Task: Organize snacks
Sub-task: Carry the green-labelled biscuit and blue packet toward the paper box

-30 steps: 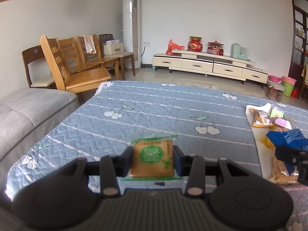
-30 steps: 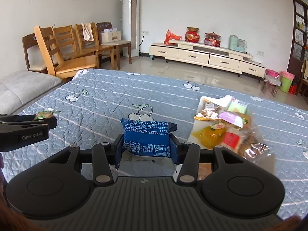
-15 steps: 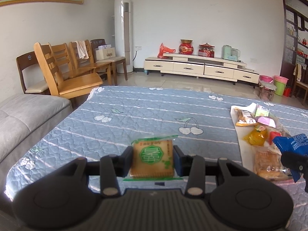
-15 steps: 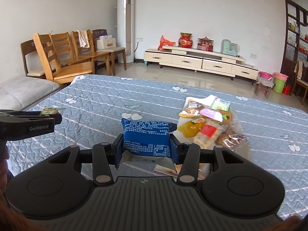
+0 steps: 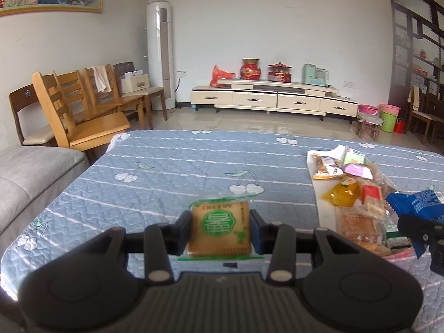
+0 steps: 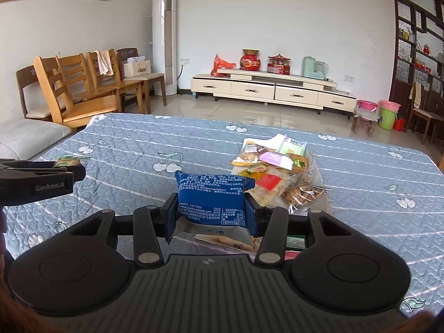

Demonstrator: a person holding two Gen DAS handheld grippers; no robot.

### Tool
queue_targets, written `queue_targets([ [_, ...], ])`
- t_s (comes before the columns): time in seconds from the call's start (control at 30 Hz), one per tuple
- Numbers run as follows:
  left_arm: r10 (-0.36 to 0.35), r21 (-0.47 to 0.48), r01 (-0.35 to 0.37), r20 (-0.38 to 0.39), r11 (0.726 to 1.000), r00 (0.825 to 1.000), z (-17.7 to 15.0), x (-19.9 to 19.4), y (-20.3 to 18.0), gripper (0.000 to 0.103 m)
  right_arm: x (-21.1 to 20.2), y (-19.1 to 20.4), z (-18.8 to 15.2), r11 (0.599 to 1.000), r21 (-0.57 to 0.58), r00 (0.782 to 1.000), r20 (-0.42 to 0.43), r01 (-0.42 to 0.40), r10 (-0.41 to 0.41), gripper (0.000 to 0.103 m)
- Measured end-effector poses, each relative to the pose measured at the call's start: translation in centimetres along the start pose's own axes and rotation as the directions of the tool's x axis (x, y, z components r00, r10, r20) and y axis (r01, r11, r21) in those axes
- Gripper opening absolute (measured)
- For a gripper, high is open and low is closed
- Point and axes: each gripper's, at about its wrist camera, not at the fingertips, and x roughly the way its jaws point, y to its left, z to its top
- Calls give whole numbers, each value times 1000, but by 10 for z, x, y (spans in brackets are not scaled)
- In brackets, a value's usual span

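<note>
- Left wrist view, nearest: left claw (image 5: 221, 229) clamped on a green-label biscuit pack (image 5: 220, 226), held upright, flat face to camera.
- Right wrist view: right claw (image 6: 211, 207) grips a blue snack pack (image 6: 212, 198), long axis across the jaws.
- Farther: snack pile (image 6: 277, 173) on the quilted bed (image 6: 138, 144), ahead & right of both claws; right claw is nearer.

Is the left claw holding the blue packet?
No, the left claw is shut on a green-labelled biscuit packet; the blue packet sits in the right claw.
</note>
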Motion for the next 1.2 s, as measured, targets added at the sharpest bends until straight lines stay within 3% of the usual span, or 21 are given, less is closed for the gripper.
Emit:
queue_targets([
  [0.43,-81,56,81,3,995,997,2,0,-38,42,-5,-14,0,996,53,997,13,72,-73,59],
  [0.87,-213,118,212,-4,970,977,11,13,-91,42,7,-48,-6,977,126,986,-18,169,-169,59],
  [1.2,-263,115,263,-23,958,965,18,32,-111,42,41,-72,-12,973,158,985,-71,169,-160,59],
])
